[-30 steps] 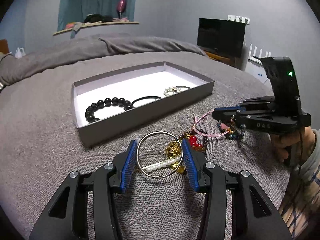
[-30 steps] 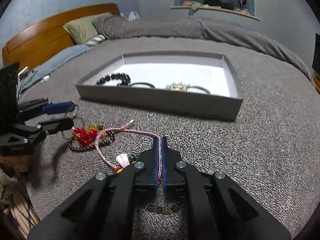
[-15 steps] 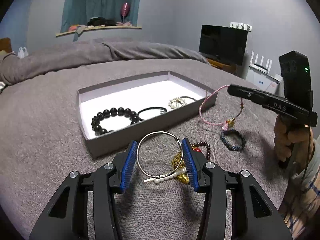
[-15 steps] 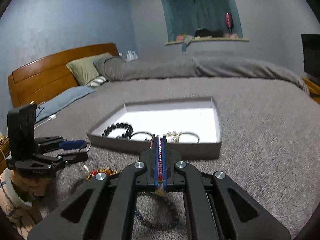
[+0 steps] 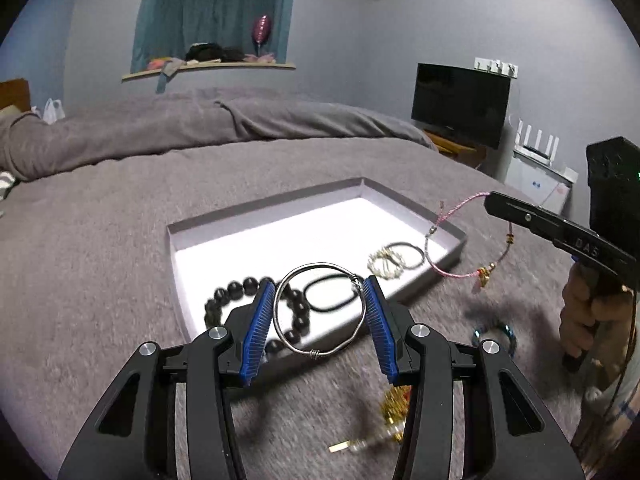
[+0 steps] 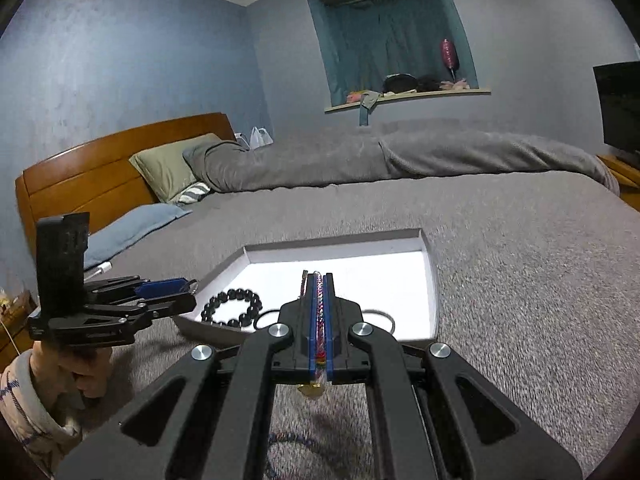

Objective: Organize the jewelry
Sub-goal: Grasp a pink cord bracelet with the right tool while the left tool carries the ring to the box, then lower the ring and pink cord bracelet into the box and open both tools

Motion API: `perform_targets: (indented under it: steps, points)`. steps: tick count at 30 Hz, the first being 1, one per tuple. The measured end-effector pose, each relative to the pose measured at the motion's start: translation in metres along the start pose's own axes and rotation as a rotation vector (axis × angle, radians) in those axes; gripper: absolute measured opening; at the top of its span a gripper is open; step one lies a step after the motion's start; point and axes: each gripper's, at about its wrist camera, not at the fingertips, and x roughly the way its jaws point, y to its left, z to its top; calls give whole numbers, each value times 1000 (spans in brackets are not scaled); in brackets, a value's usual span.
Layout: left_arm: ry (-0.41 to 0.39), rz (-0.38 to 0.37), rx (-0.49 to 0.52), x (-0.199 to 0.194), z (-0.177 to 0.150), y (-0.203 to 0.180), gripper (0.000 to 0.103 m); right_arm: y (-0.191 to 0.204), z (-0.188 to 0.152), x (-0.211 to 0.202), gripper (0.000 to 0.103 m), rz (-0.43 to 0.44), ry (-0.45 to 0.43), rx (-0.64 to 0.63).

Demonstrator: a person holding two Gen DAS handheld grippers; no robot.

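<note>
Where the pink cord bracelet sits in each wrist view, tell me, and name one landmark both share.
Left wrist view: pink cord bracelet hangs right of centre from the right gripper.
Right wrist view: pink cord bracelet at centre, pinched between the pads.
Shared landmark: black bead bracelet in the box.

The white tray [image 5: 180,264] has bare floor at its far half; a black bead bracelet [image 5: 256,304] crowds the near side.

Both grippers are matte black. The left gripper [image 5: 320,312] has ribbed blue pads [image 5: 259,332] and silver screws [image 5: 218,332]. The right gripper [image 5: 490,202] bears pale "DAS" lettering and a green light. Bare-skinned hands [image 5: 588,320] grip the handles; sleeves [image 6: 28,412] are beige with blue stripes.
</note>
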Motion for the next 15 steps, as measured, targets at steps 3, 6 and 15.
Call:
perform_targets:
  steps: [3, 6, 15]
  points:
    - [4, 3, -3, 9, 8, 6, 47, -4, 9, 10, 3, 1, -4, 12]
    - [8, 16, -6, 21, 19, 12, 47, -8, 18, 24, 3, -17, -1, 13]
    - [70, 46, -87, 64, 46, 50, 47, -30, 38, 84, 3, -81, 100, 39]
